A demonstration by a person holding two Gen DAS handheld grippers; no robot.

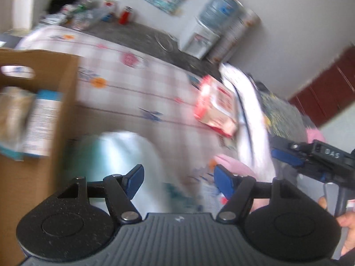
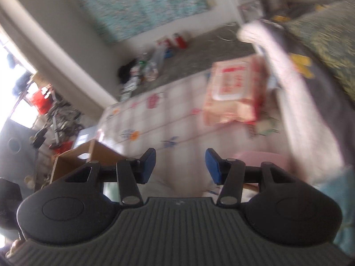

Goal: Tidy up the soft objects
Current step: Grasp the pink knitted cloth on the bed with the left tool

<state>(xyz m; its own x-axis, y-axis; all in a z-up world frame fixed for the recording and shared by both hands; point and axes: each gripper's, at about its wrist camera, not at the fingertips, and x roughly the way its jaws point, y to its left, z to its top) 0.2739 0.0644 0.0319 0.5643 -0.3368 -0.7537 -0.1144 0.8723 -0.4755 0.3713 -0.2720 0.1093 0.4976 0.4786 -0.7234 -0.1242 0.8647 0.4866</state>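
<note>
Soft objects, several, lying on a checked, flower-printed sheet (image 1: 137, 88): a red-and-cream soft pack (image 1: 216, 106) toward the far side; a white cloth (image 1: 246, 119) draped beside it; a pink soft item (image 1: 233, 163) near the front; a pale white-green bundle (image 1: 124, 153), blurred, next to the cardboard box (image 1: 51, 119).

Box: open, standing at the sheet's left, already holding a blue-and-white packet (image 1: 42, 122).

Left gripper (image 1: 178, 182): jaws apart, nothing between the pads, above the pale bundle. Right gripper (image 2: 179, 165): jaws apart, empty, pointing toward the soft pack (image 2: 233, 93).

Risks (judged): both views are smeared, so a pinch made now could miss or catch the sheet instead of an item; the two tools sit close on the right side and could knock together; the white cloth may drag the pack along if pulled.

Room: the middle of the sheet is open; the box wall bounds the left, the cloth and a patterned cushion (image 2: 328, 42) the right.
</note>
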